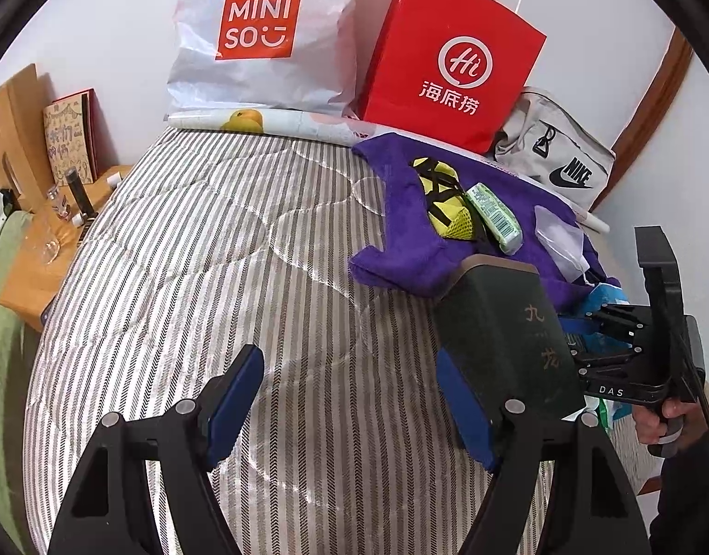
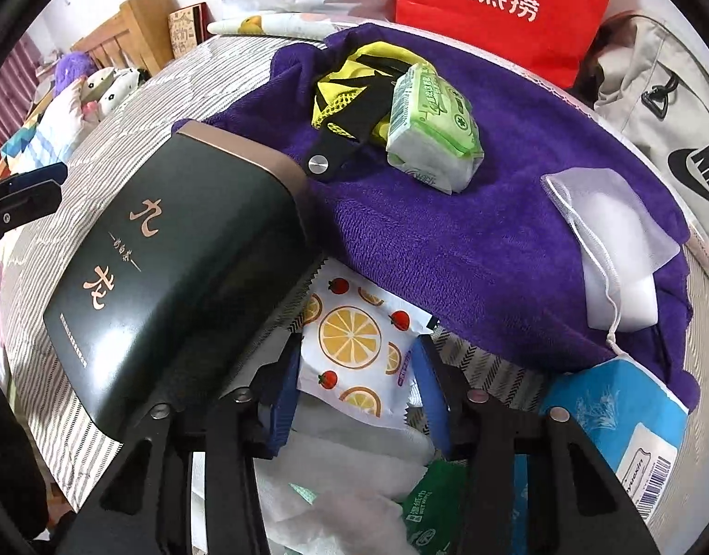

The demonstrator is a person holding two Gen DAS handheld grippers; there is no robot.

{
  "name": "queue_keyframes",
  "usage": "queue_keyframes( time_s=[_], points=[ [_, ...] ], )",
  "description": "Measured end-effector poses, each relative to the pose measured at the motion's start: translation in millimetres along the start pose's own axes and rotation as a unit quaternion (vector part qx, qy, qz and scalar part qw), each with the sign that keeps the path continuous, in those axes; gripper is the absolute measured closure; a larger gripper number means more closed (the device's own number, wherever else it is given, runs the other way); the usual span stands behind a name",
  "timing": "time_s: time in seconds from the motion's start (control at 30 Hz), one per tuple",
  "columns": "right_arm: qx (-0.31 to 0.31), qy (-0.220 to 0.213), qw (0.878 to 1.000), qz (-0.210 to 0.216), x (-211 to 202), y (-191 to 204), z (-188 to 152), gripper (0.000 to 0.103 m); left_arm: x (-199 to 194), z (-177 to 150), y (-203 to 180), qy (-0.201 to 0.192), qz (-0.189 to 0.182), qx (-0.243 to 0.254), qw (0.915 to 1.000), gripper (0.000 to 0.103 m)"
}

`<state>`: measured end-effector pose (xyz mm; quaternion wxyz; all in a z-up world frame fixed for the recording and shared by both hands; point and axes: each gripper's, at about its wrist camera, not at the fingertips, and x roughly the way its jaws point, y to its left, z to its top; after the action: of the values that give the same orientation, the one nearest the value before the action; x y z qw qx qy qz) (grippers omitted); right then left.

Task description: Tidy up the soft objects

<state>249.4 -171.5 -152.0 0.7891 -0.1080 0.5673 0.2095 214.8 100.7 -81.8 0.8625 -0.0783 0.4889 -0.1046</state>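
A purple towel (image 2: 493,212) lies on the striped mattress (image 1: 216,254); it also shows in the left wrist view (image 1: 400,240). On it are a yellow mesh pouch (image 2: 350,88), a green tissue pack (image 2: 428,125) and a white drawstring bag (image 2: 608,240). My right gripper (image 2: 354,397) is shut on a white packet with orange slices (image 2: 350,337), held low beside a dark green box (image 2: 169,268). My left gripper (image 1: 350,407) is open and empty above the mattress, just left of that box (image 1: 507,333).
A white MINISO bag (image 1: 257,37), a red paper bag (image 1: 451,64) and a grey Nike bag (image 1: 562,162) stand along the wall. A blue tissue pack (image 2: 622,421) and more packets lie near me. A wooden bedside shelf (image 1: 45,254) is at left.
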Motion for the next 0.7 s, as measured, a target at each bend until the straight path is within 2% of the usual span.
queue_keyframes(
  time_s=[0.07, 0.37, 0.53, 0.7],
  points=[
    [0.0, -0.007, 1.0, 0.006, -4, 1, -1, 0.068, -1, -1, 0, 0.0, -0.001, 0.001, 1.0, 0.028],
    [0.018, -0.036, 0.999, 0.01, -25, -4, -3, 0.087, -10, -7, -5, -0.002, -0.002, 0.003, 1.0, 0.028],
    [0.031, -0.055, 0.998, -0.005, -41, -12, -9, 0.1, -15, -10, -9, -0.003, -0.003, 0.005, 1.0, 0.028],
    [0.049, -0.084, 0.995, 0.005, -61, -19, -15, 0.1, -19, -14, -20, -0.002, -0.008, 0.013, 0.9999, 0.028]
  ],
)
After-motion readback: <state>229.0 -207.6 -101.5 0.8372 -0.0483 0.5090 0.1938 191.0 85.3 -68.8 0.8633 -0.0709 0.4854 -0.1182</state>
